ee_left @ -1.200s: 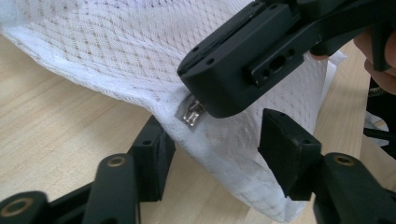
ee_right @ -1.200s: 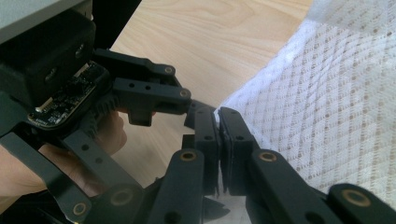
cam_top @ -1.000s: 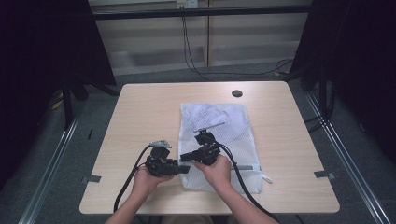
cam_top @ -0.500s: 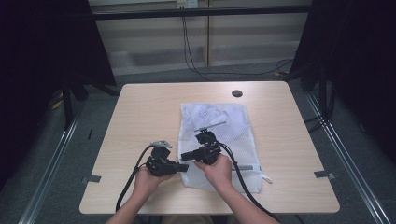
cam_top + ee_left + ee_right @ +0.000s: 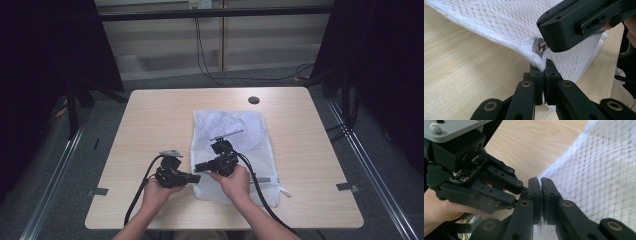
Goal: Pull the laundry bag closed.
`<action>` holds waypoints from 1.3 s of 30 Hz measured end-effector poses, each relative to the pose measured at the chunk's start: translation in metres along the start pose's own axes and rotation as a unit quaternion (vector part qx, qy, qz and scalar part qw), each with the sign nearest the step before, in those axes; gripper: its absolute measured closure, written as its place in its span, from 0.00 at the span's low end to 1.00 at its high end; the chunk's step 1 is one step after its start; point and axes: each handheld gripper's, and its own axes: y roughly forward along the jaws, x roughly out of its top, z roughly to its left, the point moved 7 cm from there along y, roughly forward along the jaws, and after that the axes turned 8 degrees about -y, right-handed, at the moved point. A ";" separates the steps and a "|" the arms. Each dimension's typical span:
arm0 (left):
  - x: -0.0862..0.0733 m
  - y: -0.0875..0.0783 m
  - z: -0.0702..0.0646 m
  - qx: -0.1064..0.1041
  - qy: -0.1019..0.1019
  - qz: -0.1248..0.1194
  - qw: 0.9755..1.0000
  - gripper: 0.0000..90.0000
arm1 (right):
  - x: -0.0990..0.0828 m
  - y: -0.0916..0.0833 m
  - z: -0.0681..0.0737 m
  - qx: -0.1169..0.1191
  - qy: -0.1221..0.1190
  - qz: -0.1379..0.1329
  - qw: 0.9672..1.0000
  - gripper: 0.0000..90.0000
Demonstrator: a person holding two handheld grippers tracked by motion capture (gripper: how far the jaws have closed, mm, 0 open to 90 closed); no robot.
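Note:
A white mesh bag lies flat on the wooden table, right of centre. At its near left corner both grippers meet tip to tip. My left gripper is shut on the bag's white hem, with the fabric pinched between its jaws. Just above that pinch sits a small metal zipper pull. My right gripper comes in from the right and is shut on that pull. In the right gripper view its jaws are pressed together beside the mesh, facing the left gripper.
A round black grommet sits near the table's far edge. Cables trail from both grippers toward the near edge. Bare wood lies left of the bag, and dark curtains and floor rails surround the table.

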 end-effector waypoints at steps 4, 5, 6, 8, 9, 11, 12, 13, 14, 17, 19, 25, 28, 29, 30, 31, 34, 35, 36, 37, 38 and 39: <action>0.001 0.000 0.000 0.001 -0.007 -0.004 1.000 0.98 | -0.001 -0.001 -0.001 0.002 0.000 0.000 1.000 0.97; 0.000 0.000 0.000 0.001 -0.007 -0.004 1.000 0.98 | -0.001 -0.001 -0.002 0.003 0.003 0.000 1.000 0.97; 0.000 0.000 0.000 0.001 -0.003 -0.001 1.000 0.98 | -0.002 -0.001 -0.002 0.004 0.003 0.000 1.000 0.97; 0.000 0.000 0.000 0.001 -0.003 0.001 1.000 0.98 | -0.002 -0.001 -0.002 0.004 0.004 0.001 1.000 0.97; 0.000 0.000 0.000 0.000 -0.004 -0.001 1.000 0.98 | -0.003 -0.002 -0.002 0.006 0.005 0.001 1.000 0.97; 0.000 0.000 0.000 0.000 -0.004 -0.001 1.000 0.98 | -0.003 -0.002 -0.003 0.007 0.004 0.000 1.000 0.97; 0.000 -0.001 0.000 0.002 -0.004 0.001 1.000 0.98 | -0.004 -0.003 -0.004 0.004 0.005 0.001 1.000 0.97; 0.000 -0.001 0.001 0.002 -0.004 0.001 1.000 0.98 | -0.004 -0.003 -0.004 0.004 0.005 0.001 1.000 0.97; 0.000 0.000 0.000 0.001 -0.008 -0.004 1.000 0.98 | -0.005 -0.004 -0.006 0.005 0.006 0.002 1.000 0.97; 0.000 -0.001 0.000 -0.001 -0.008 -0.003 1.000 0.98 | -0.005 -0.005 -0.006 0.004 0.004 0.002 1.000 0.97; 0.000 0.000 0.000 -0.002 -0.010 -0.003 1.000 0.98 | -0.006 -0.005 -0.006 0.006 0.005 0.003 1.000 0.97; 0.000 -0.001 0.001 -0.001 -0.009 -0.003 1.000 0.98 | -0.007 -0.006 -0.008 0.006 0.006 0.003 1.000 0.97; 0.000 0.000 0.000 -0.001 -0.012 -0.004 1.000 0.98 | -0.007 -0.007 -0.008 0.006 0.006 0.004 1.000 0.97; 0.000 -0.001 0.000 -0.002 -0.011 -0.003 1.000 0.98 | -0.007 -0.007 -0.008 0.006 0.006 0.003 1.000 0.97; 0.000 -0.001 0.000 -0.003 -0.009 -0.001 1.000 0.98 | -0.008 -0.007 -0.008 0.007 0.007 0.004 1.000 0.97; 0.000 -0.001 0.000 -0.003 -0.009 -0.001 1.000 0.98 | -0.008 -0.007 -0.009 0.009 0.007 0.003 1.000 0.97; 0.000 -0.001 0.001 -0.006 -0.009 -0.001 1.000 0.98 | -0.009 -0.008 -0.010 0.004 0.006 0.005 1.000 0.97; 0.000 -0.001 0.001 -0.006 -0.009 -0.001 1.000 0.98 | -0.009 -0.008 -0.010 0.004 0.006 0.005 1.000 0.97; 0.000 -0.001 0.001 -0.004 -0.008 -0.002 1.000 0.98 | -0.009 -0.008 -0.010 0.008 0.007 0.003 1.000 0.97; 0.000 -0.001 0.000 -0.005 -0.011 -0.002 1.000 0.98 | -0.010 -0.008 -0.011 0.010 0.008 0.002 1.000 0.97; 0.000 -0.001 0.000 -0.005 -0.011 -0.002 1.000 0.98 | -0.010 -0.008 -0.011 0.010 0.008 0.002 1.000 0.97; 0.000 -0.001 0.000 -0.005 -0.011 -0.002 1.000 0.98 | -0.010 -0.008 -0.011 0.008 0.007 0.003 1.000 0.97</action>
